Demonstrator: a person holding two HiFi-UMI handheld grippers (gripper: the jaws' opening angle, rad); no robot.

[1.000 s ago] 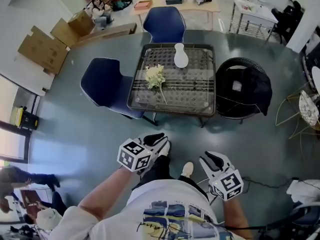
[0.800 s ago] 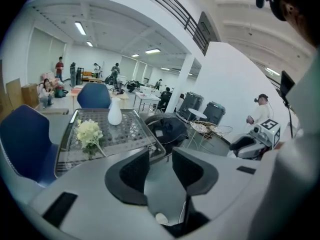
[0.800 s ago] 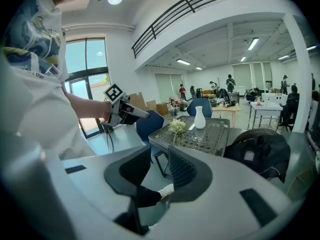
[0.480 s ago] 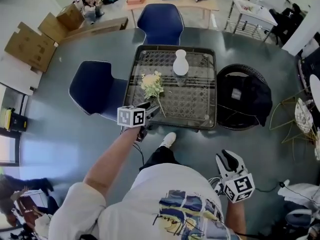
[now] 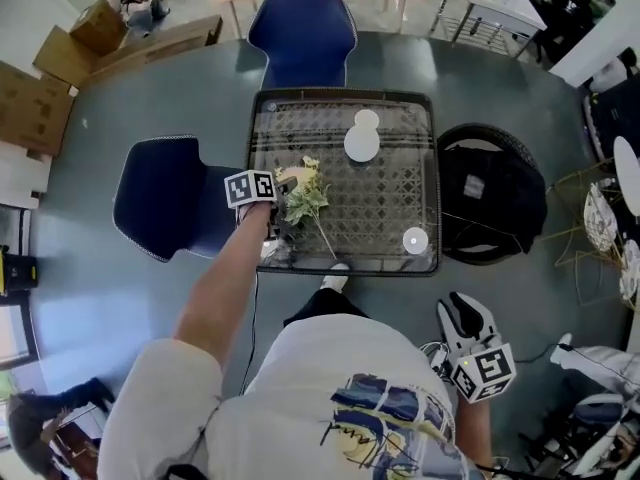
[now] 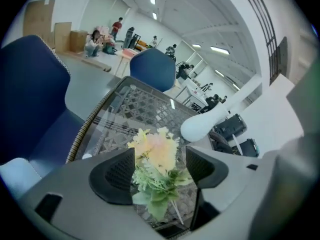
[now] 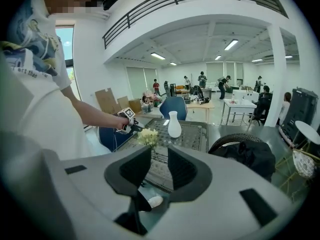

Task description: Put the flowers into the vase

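A bunch of pale yellow flowers (image 5: 305, 200) with a long stem lies on the glass-topped table (image 5: 400, 103), near its left edge. The white vase (image 5: 362, 140) stands upright further back, in the middle. My left gripper (image 5: 278, 183) reaches over the table's left edge to the flower heads. Its jaws are opening, and in the left gripper view (image 6: 160, 156) the flowers (image 6: 156, 166) sit in the gap without the pads pressing on them; the vase (image 6: 210, 124) lies beyond. My right gripper (image 5: 462, 310) hangs low by my right side, far from the table, its jaws (image 7: 159, 156) a narrow gap apart and empty.
One blue chair (image 5: 300, 30) stands behind the table and another (image 5: 160, 193) at its left. A round black chair with a dark bag (image 5: 492, 193) is at the right. A small white disc (image 5: 415, 240) lies near the table's front right. My shoe (image 5: 336, 279) is under the front edge.
My left arm has swung from beside my body out to the flowers on the table, and its jaws have opened. The right gripper stayed low at my side.
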